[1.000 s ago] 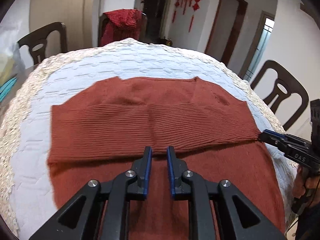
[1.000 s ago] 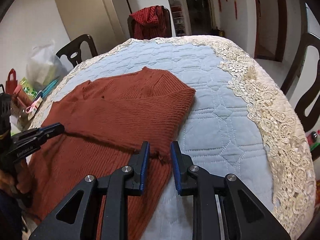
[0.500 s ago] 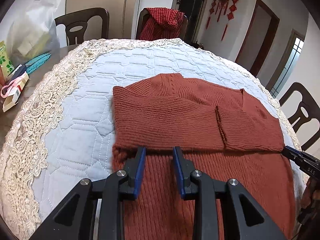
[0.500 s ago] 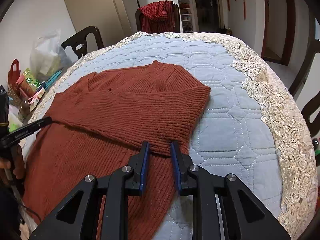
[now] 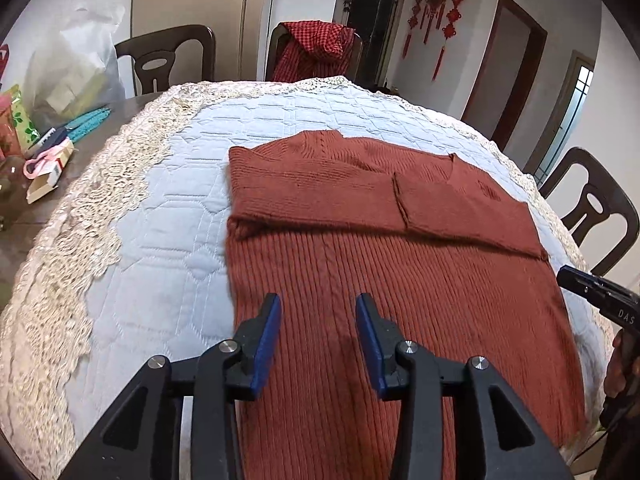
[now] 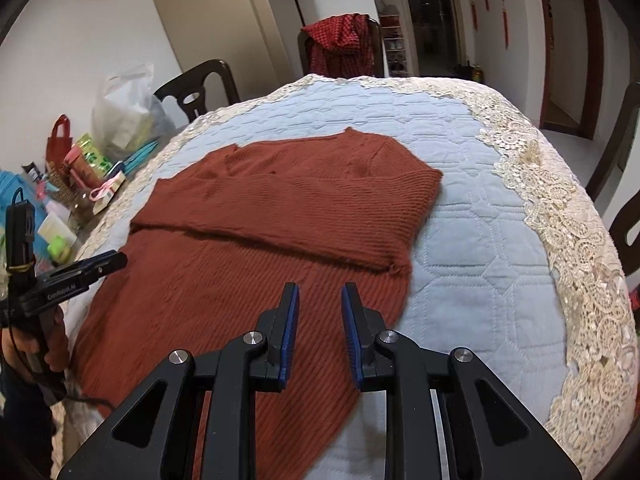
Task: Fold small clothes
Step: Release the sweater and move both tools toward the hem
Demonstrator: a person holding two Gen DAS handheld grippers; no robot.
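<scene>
Hovering over rust sweater (image 5: 400, 288) laid flat mid-tablecloth (image 5: 168, 240), sleeves folded across its chest. My left gripper (image 5: 318, 312) above sweater's left edge, jaws opening, empty. My right gripper (image 6: 319, 300) above its right edge, parted, holding nothing.

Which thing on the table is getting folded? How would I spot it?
Find the big table with the pale blue quilted cloth. Flat in its middle lies a sweater. It is the only rust-red ribbed knit there, with both sleeves folded across its chest.
</scene>
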